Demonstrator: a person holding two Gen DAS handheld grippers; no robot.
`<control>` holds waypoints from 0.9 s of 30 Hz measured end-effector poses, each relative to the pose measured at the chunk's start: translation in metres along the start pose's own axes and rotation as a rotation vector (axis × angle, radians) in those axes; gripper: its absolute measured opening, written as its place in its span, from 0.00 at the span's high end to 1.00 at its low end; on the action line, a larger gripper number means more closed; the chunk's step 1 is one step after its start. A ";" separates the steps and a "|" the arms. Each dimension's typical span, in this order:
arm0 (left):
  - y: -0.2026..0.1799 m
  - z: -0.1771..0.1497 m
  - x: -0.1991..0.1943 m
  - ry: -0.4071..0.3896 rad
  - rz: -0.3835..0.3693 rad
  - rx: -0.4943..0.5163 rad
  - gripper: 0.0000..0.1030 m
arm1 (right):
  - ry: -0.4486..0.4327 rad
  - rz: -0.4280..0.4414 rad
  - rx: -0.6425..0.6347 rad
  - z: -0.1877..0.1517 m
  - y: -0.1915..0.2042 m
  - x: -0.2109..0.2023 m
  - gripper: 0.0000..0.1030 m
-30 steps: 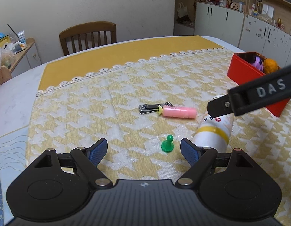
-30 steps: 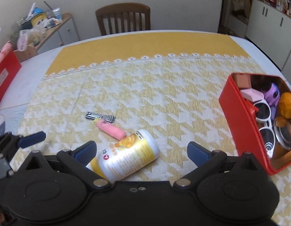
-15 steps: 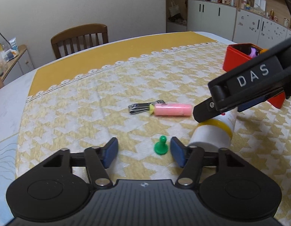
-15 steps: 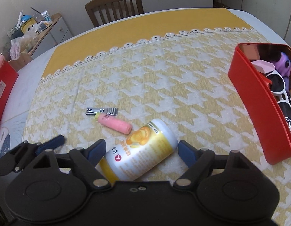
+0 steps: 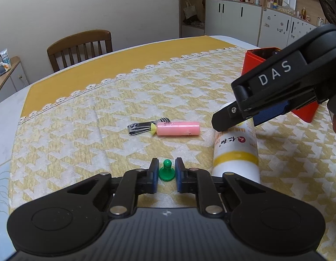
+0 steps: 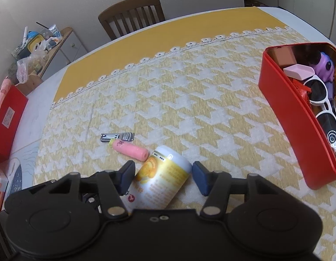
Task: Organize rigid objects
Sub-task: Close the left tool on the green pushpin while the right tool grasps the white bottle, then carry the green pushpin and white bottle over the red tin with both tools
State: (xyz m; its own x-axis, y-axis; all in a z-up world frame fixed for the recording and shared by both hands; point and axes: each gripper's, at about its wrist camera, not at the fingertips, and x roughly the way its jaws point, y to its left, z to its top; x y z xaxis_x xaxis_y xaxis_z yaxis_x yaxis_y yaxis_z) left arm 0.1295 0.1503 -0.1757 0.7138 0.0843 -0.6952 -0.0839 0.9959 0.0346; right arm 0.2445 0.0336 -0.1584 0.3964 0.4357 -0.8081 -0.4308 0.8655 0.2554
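A small green pawn stands upright on the yellow houndstooth cloth, and my left gripper is shut on its base. A white and yellow bottle lies on its side between the pads of my right gripper. Those jaws are closing around it, with the right pad still a hair off the cap. The left wrist view shows the same bottle under the right gripper's finger. A pink tube and a nail clipper lie just beyond the pawn.
A red bin at the right holds sunglasses, a purple toy and other items. A wooden chair stands behind the table. A red box sits off the left edge, and a cluttered side table is beyond it.
My left jaws have closed from wide apart onto the green pawn. My right jaws have narrowed around the bottle, and the right gripper has rolled a little.
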 end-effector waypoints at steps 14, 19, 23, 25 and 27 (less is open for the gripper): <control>-0.001 -0.001 -0.001 0.006 0.016 -0.020 0.86 | 0.092 -0.026 0.043 -0.013 0.002 0.005 0.25; -0.003 -0.001 -0.003 0.011 0.023 -0.024 0.85 | 0.103 0.032 0.051 -0.020 0.004 0.003 0.42; -0.006 0.001 -0.005 0.015 0.036 -0.014 0.85 | 0.095 0.043 0.013 -0.021 0.006 -0.001 0.51; -0.006 0.003 -0.008 0.017 0.035 -0.026 0.85 | 0.091 0.047 0.002 -0.020 0.005 -0.005 0.54; -0.007 0.005 -0.010 0.019 0.035 -0.035 0.85 | 0.087 0.050 -0.015 -0.020 0.002 -0.010 0.54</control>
State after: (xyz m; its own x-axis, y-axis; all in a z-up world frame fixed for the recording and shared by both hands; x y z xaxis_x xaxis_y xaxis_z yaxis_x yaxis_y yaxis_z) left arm 0.1267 0.1425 -0.1652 0.6966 0.1179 -0.7077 -0.1329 0.9905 0.0343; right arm 0.2237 0.0259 -0.1605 0.3026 0.4544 -0.8378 -0.4602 0.8394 0.2891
